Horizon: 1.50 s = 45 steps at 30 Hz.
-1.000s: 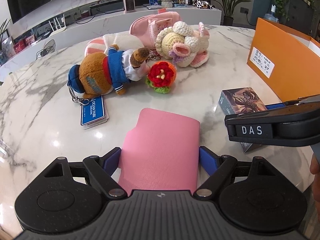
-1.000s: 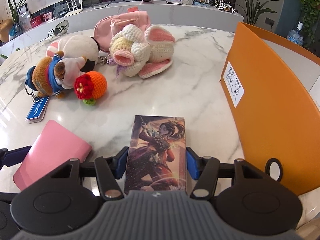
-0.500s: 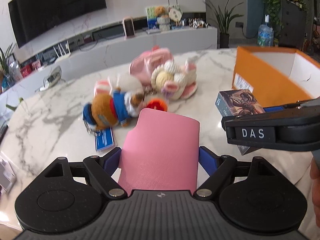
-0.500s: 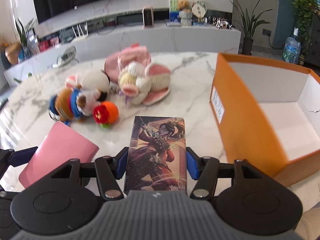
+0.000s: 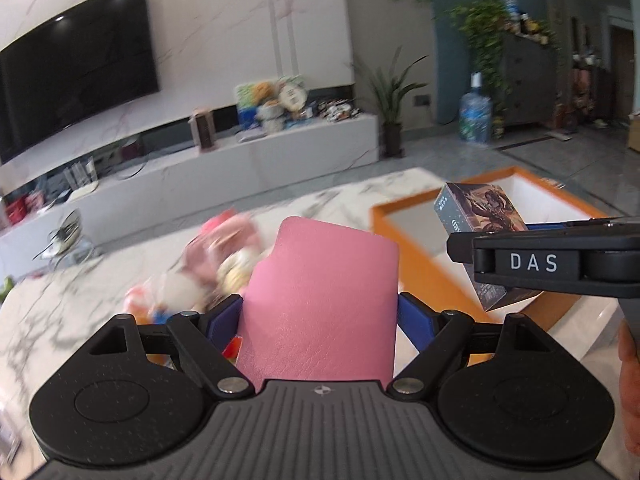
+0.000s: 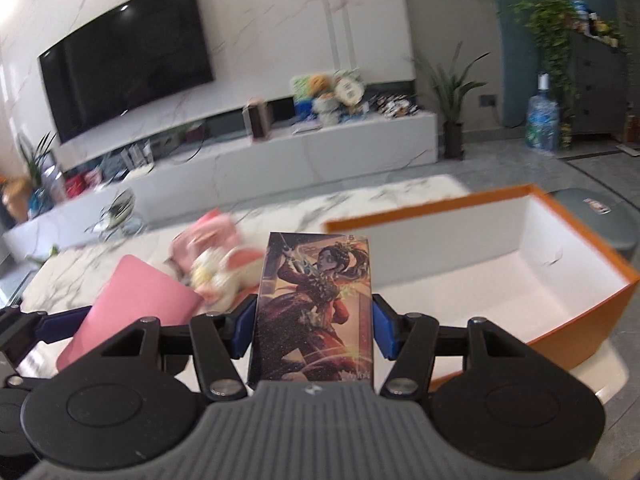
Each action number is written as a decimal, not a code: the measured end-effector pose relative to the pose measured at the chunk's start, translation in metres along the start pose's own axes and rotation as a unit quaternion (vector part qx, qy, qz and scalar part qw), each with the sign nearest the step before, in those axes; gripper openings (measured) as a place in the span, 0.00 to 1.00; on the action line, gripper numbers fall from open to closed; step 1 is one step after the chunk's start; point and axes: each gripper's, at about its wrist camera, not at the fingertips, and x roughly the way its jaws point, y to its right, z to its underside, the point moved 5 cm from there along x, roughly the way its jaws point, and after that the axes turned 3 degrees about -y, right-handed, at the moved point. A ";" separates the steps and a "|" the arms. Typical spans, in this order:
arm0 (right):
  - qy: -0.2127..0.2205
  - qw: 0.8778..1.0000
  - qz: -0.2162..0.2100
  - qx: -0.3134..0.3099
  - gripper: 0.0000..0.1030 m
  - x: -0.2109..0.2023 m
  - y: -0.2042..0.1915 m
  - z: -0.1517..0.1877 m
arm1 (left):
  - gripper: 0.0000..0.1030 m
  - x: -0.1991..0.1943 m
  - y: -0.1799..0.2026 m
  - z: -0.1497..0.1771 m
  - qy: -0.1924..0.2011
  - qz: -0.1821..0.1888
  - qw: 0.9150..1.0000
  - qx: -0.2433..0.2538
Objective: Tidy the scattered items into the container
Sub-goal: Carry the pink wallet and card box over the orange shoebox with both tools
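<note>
My left gripper is shut on a pink leather wallet and holds it raised above the marble table. My right gripper is shut on a dark illustrated card box, also raised; the box also shows in the left wrist view, over the near wall of the orange box. The orange box with white inside stands open at the right, also in the left wrist view. The wallet also shows in the right wrist view at the left.
Plush toys and a pink pouch lie blurred on the marble table behind both grippers, also in the left wrist view. A white TV bench stands beyond the table.
Both grippers have risen and tilted up with their items, moving toward the orange box. The toys on the table now sit lower and farther in view.
</note>
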 end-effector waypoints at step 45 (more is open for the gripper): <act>-0.234 0.972 -0.022 0.018 0.59 0.162 0.174 -0.036 | 0.94 0.205 0.127 -0.045 -0.182 0.036 0.973 0.137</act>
